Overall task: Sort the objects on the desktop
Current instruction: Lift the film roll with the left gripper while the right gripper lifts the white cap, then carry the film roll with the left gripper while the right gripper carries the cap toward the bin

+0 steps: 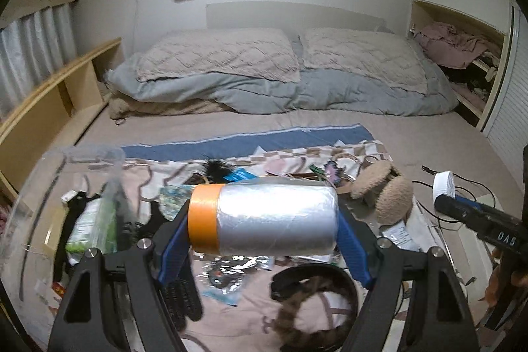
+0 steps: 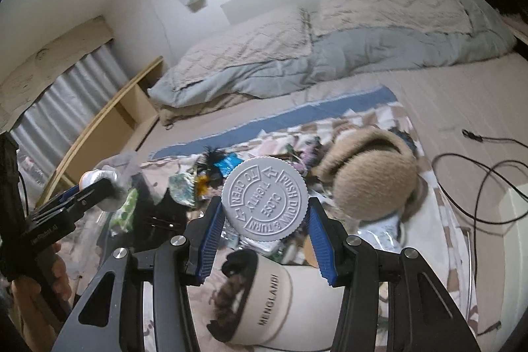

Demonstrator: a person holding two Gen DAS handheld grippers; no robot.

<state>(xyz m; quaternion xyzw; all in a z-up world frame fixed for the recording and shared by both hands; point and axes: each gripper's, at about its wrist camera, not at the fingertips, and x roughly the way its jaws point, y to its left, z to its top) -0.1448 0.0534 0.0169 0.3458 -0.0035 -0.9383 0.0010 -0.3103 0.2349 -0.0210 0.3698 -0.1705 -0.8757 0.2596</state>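
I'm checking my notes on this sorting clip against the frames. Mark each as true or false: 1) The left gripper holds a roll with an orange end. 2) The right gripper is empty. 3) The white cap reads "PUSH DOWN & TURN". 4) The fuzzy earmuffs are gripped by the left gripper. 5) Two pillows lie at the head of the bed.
1) True: the left gripper clamps the roll across its ends.
2) False: the right gripper is shut on a white cap.
3) True.
4) False: the earmuffs lie on the patterned cloth.
5) True: the pillows lie side by side.
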